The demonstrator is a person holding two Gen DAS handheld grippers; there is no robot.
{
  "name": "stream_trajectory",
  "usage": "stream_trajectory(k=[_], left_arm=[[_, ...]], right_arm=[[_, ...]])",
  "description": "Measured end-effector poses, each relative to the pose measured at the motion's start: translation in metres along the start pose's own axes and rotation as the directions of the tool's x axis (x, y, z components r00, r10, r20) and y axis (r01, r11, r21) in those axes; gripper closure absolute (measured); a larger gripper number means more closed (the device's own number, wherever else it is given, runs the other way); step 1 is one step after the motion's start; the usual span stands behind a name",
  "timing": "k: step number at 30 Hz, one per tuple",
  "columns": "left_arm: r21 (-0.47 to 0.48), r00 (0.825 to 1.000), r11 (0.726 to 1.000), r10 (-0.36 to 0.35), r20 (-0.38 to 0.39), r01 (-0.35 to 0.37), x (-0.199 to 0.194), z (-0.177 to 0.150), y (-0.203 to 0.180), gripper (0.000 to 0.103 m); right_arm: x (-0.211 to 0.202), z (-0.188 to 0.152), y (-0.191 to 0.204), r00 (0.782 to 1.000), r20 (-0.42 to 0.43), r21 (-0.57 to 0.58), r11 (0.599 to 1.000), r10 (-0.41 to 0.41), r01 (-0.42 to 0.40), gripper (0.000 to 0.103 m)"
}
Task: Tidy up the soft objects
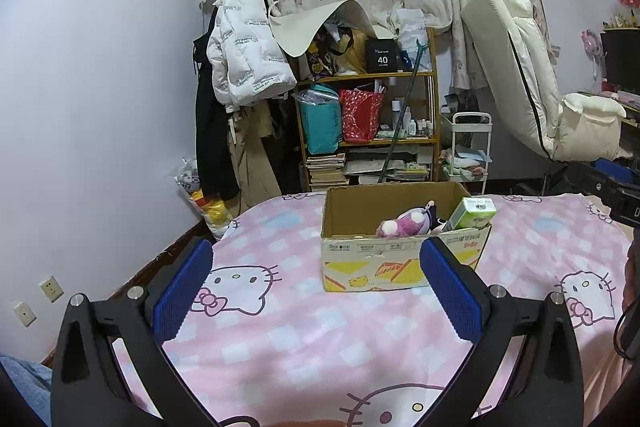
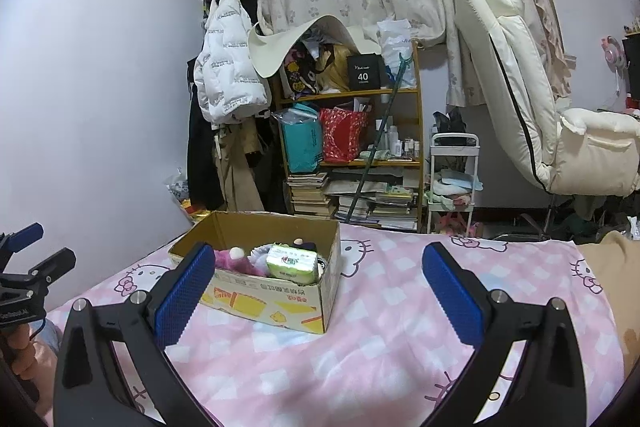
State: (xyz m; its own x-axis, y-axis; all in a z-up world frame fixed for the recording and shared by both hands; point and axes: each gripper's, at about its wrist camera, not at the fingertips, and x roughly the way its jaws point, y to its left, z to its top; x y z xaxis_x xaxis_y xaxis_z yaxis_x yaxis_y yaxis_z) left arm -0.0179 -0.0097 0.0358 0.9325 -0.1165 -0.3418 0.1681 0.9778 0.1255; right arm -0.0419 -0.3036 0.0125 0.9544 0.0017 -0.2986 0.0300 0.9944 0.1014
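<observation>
Both sets of fingers are spread wide with nothing between the blue pads. The left gripper (image 1: pixel 316 287) hovers over the pink cat-print bedsheet (image 1: pixel 280 339), its fingers (image 1: pixel 182 291) framing the cardboard box (image 1: pixel 360 263), which sits just beyond the fingertips. The right gripper (image 2: pixel 316 291) is the same deal, gaping and empty; from its camera the box (image 2: pixel 280 299) sits off to the left, with the left pad overlapping the box's near corner in the view.

The box is the thing to go by. Inside it lies a pink and purple plush toy (image 1: pixel 404 225), flopped toward the near wall, and next to the plush a green and white tissue pack (image 1: pixel 474 213) leans against the box's right end. In the right wrist view the tissue pack (image 2: pixel 290 263) lies close to the near wall, with the plush (image 2: pixel 232 257) to its left and some dark soft thing behind it that I can't make out.

Behind the box, past the foot of the bed, there's a cluttered wooden shelf (image 1: pixel 368 79) with books stacked at the bottom. Left of the shelf hangs a white puffer jacket (image 1: pixel 244 39); right of the shelf, a small white cart (image 1: pixel 470 151) and a cream recliner chair (image 1: pixel 532 75).
</observation>
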Motion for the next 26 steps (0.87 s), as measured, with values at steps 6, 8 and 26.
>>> stream_trajectory(k=[6,8,26], left_arm=[[-0.001,1.000,1.000,-0.008,0.004,0.008,-0.0004,0.0000,0.0005,0.001],[0.000,1.000,1.000,-0.006,0.005,0.006,-0.0010,-0.0006,-0.0001,0.001],[-0.009,1.000,1.000,-0.013,0.011,0.013,-0.0015,-0.0029,0.0015,0.001]], right_arm=[[0.0030,-0.0016,0.0056,1.000,-0.020,-0.016,1.000,-0.015,0.014,0.000],[0.0031,-0.0019,0.0073,1.000,-0.021,-0.020,1.000,-0.018,0.018,0.000],[0.0026,-0.0019,0.0081,1.000,-0.018,-0.018,1.000,-0.019,0.018,0.000]])
